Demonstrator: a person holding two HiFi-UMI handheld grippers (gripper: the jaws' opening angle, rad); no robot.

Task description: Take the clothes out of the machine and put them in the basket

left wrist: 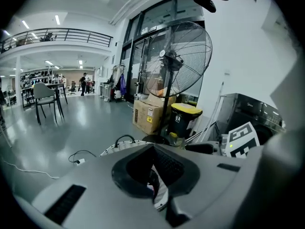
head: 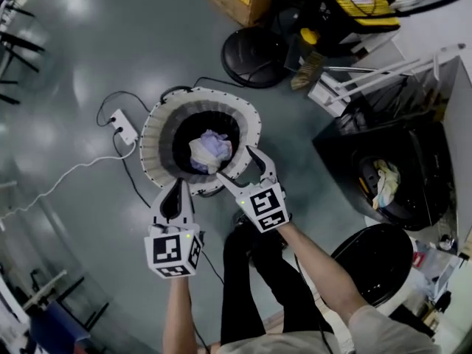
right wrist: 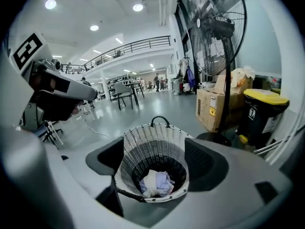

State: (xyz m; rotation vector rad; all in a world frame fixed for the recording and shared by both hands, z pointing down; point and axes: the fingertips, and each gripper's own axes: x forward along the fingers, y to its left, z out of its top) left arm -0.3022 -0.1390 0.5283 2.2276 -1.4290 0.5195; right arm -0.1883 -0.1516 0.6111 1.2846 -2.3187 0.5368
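Left gripper [head: 177, 186]: jaws pressed together, nothing pinched, tips over the basket [head: 151, 135] rim at its 6 o'clock. Right gripper [head: 232, 162]: jaws spread wide, nothing between the pads, over the rim at 5 o'clock. Clothes [head: 210, 150]: one crumpled white-and-lilac wad lying on the basket's dark bottom. The basket is white weave and stands on the floor. Machine [head: 413, 153] at 3 o'clock of basket, well apart, with a pale yellowish cloth [head: 383, 183] in its opening.

Person in grey short-sleeved shirt [head: 372, 329] and black trousers [head: 254, 290], whose grey, black-padded left gripper [head: 177, 186] and right gripper [head: 236, 164] each bear a cube [head: 174, 251] of black-and-white square markers.
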